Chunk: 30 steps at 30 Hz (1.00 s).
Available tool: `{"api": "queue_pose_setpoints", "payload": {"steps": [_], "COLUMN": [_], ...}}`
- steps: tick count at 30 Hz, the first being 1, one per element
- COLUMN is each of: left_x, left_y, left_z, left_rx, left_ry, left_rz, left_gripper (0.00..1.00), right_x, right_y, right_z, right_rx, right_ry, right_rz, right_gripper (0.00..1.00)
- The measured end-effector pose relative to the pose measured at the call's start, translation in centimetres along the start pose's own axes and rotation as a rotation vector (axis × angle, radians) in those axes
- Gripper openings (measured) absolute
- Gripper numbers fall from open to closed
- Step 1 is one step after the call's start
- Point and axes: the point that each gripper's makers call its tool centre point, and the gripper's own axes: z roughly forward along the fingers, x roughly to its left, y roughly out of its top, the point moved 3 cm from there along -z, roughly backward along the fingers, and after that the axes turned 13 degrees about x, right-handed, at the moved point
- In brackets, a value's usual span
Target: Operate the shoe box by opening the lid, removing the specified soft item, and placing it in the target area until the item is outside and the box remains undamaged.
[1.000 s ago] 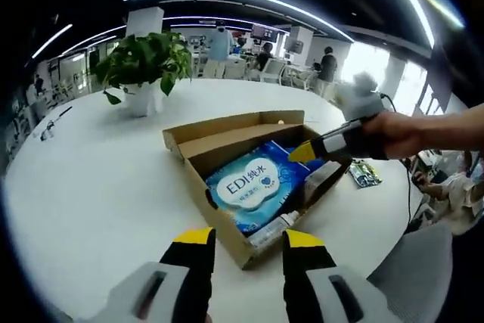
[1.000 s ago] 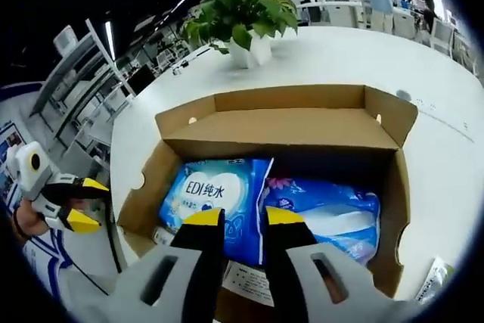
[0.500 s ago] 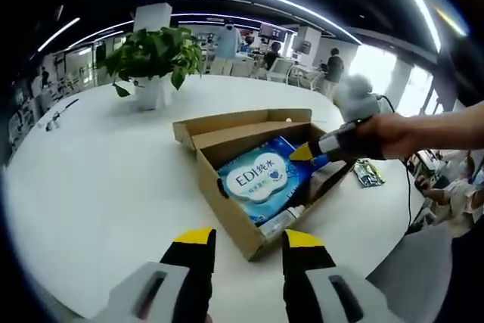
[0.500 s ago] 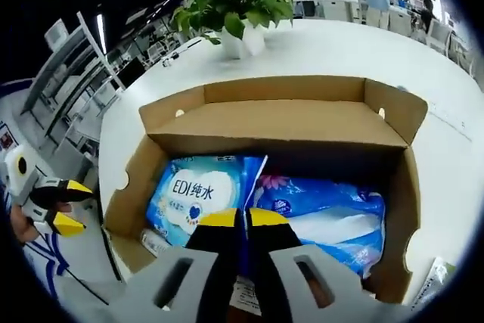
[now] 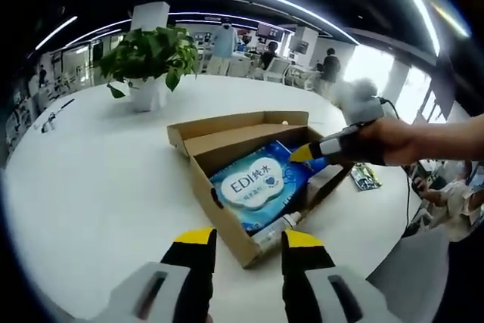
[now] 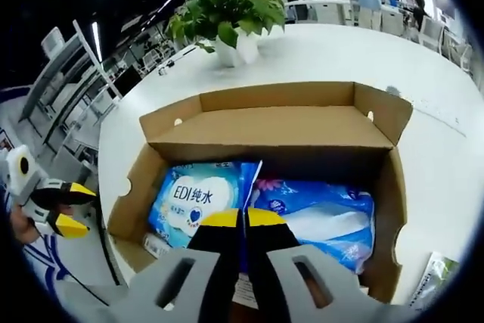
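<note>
Pinching wipes pack (image 6: 198, 200) edge, right claw (image 6: 243, 218), open shoe box (image 6: 272, 122)

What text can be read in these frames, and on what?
"EDI纯水" on the blue wipes pack in the cardboard box; also readable in the left gripper view.
Small print under that name on the wipes pack: too small to read.
Second blue pack beside it: a flower picture and a small logo, print too blurred to read.
Green-printed packet on the table beside the box: print too small to read.
</note>
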Motion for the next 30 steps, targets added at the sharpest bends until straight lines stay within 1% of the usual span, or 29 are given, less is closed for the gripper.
{"api": "queue_pose_setpoints", "payload": {"steps": [3, 5, 7, 8, 10, 11, 12, 13, 16, 18, 19, 21, 23, 24, 27, 29, 30], "left_x": [-0.3, -0.7, -1.2, -1.4, -1.7, -1.8, -1.8, -1.8, -1.6, -1.4, -1.3, -1.1, -1.0, -1.0, -1.1, -1.3, -1.5], "left_y": [0.4, 0.6, 0.7, 0.8, 0.8, 0.8, 0.8, 0.8, 0.6, 0.5, 0.4, 0.2, 0.0, 0.0, 0.0, 0.1, 0.2], "left_z": [0.3, 0.6, 0.9, 1.0, 1.1, 1.1, 1.1, 1.1, 0.9, 0.8, 0.7, 0.7, 0.7, 0.7, 0.9, 1.0, 1.0], "left_rx": [0.000, 0.001, 0.001, 0.001, 0.003, 0.004, 0.005, 0.005, 0.005, 0.007, 0.007, 0.011, 0.013, 0.016, 0.019, 0.019, 0.018], "left_ry": [-0.012, -0.019, -0.028, -0.033, -0.037, -0.039, -0.041, -0.041, -0.040, -0.037, -0.035, -0.031, -0.030, -0.031, -0.032, -0.034, -0.036], "left_rz": [0.001, 0.001, 0.007, 0.013, 0.019, 0.022, 0.023, 0.023, 0.021, 0.017, 0.015, 0.008, 0.003, 0.002, 0.002, 0.000, 0.001], "left_gripper": [0.34, 0.34, 0.34, 0.34, 0.34, 0.34, 0.34, 0.34, 0.34, 0.34, 0.34, 0.34, 0.34, 0.34, 0.34, 0.34, 0.34], "right_x": [-0.4, -0.1, -0.2, 0.2, -0.1, -0.2, -0.6, -0.7, 0.3, 0.4, 0.5, 0.4, 0.2, 0.3, 0.6, 0.6, 0.2], "right_y": [0.1, 0.1, 0.5, 0.3, 0.4, 0.3, 0.4, 0.4, -0.4, -0.3, -0.3, -0.2, -0.4, -0.4, -0.6, -0.7, -0.6], "right_z": [-0.4, -0.4, 0.3, 0.4, 0.8, 1.0, 1.9, 2.1, 2.7, 2.8, 2.8, 2.7, 2.7, 2.6, 2.4, 2.2, 2.3], "right_rx": [-0.009, -0.016, -0.012, -0.003, -0.005, 0.003, 0.015, 0.017, 0.045, 0.041, 0.042, 0.042, 0.051, 0.049, 0.052, 0.055, 0.052], "right_ry": [0.005, 0.039, 0.054, 0.067, 0.041, 0.040, 0.042, 0.043, 0.046, 0.034, 0.032, 0.016, -0.004, 0.001, -0.012, -0.036, -0.065], "right_rz": [0.014, 0.025, 0.021, 0.017, 0.005, 0.007, 0.016, 0.017, 0.001, -0.013, -0.012, -0.009, -0.025, -0.024, -0.053, -0.096, -0.149], "right_gripper": [0.00, 0.00, 0.00, 0.00, 0.02, 0.03, 0.04, 0.06, 0.11, 0.14, 0.13, 0.06, 0.02, 0.02, 0.01, 0.00, 0.01]}}
